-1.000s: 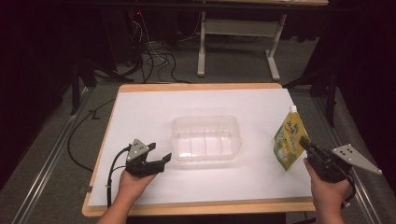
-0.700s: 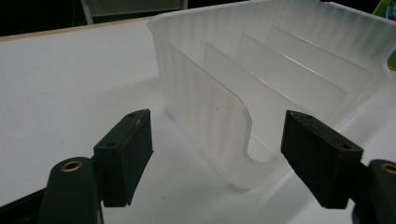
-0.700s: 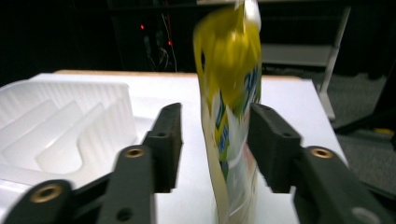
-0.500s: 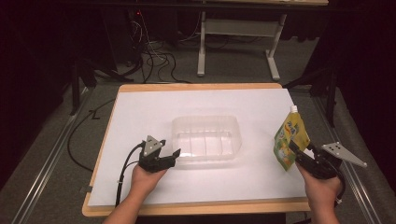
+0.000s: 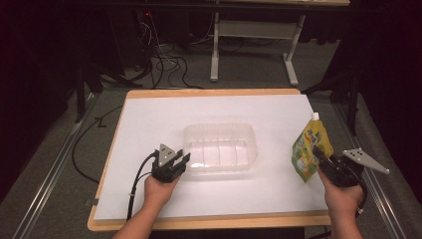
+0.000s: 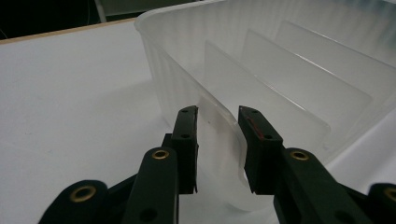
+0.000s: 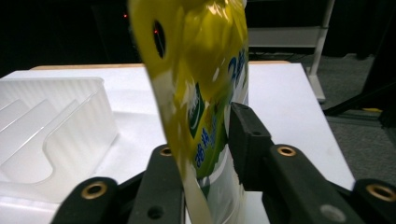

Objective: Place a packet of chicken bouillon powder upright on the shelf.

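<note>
Two grippers work this table, and from the high view we see the left gripper [image 5: 175, 163] at the near left corner of the clear plastic bin [image 5: 219, 147], which sits mid-table on the white board [image 5: 149, 119]. The right gripper [image 5: 318, 158] holds the yellow pouch [image 5: 311, 152] upright near the board's right edge, well apart from the bin. The pouch has a white cap on top and green-and-blue print on its face.

In the left gripper view, our jaws stand a little apart on either side of the bin's corner wall, not yet pressed together; the wall runs up between them. The bin is translucent, ribbed on the outside, with several upright dividers forming slots inside. We judge the step in hand to be steadying the bin, so we should close squarely on the wall, low enough that the thin plastic does not buckle, and keep it flat on the board.

In the right gripper view, our jaws are clamped on the pouch's lower body, which bulges and creases between them. A punched hole shows near its top edge, and the film is glossy and soft. We think it belongs in one of the slots, so we should keep it vertical, line it up with a gap between dividers, and lower it without squeezing harder.
</note>
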The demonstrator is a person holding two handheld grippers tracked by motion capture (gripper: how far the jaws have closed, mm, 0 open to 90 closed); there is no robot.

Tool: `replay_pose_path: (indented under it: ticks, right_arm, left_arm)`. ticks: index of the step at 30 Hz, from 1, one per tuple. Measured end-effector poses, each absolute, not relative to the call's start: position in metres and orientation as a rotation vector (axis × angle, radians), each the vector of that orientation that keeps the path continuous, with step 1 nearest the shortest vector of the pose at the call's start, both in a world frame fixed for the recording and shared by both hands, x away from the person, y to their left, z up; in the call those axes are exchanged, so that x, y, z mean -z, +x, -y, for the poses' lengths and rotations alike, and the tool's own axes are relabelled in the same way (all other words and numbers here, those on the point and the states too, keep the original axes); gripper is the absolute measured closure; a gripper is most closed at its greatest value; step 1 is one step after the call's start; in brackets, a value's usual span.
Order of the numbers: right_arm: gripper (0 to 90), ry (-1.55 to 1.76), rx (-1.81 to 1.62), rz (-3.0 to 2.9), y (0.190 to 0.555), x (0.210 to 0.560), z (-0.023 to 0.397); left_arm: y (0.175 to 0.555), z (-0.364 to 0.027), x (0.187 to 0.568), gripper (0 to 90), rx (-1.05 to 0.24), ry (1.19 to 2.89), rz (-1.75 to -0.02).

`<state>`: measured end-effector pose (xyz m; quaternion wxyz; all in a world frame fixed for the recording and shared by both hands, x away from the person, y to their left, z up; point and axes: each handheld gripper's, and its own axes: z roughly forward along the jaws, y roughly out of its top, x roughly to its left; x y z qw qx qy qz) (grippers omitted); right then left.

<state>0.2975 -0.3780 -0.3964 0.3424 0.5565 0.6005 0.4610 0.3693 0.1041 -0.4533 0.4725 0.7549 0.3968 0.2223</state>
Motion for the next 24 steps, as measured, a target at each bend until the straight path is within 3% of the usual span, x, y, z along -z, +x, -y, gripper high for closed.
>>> replay_pose_path:
  ticks: [8, 18, 24]
  right_arm:
    - [90.0, 1.444, -1.194, -1.553, 0.297, 0.395, 0.383]
    - [90.0, 1.471, -1.241, -1.508, 0.297, 0.394, 0.39]
    - [90.0, 1.447, -1.292, -1.5, 0.293, 0.385, 0.381]
  left_arm:
    - [0.359, -0.092, 0.452, 69.2, -0.531, 1.874, -0.929]
    - [0.36, -0.086, 0.454, 65.6, -0.52, 1.886, -0.898]
    - [0.355, -0.09, 0.45, 55.0, -0.517, 1.877, -0.86]
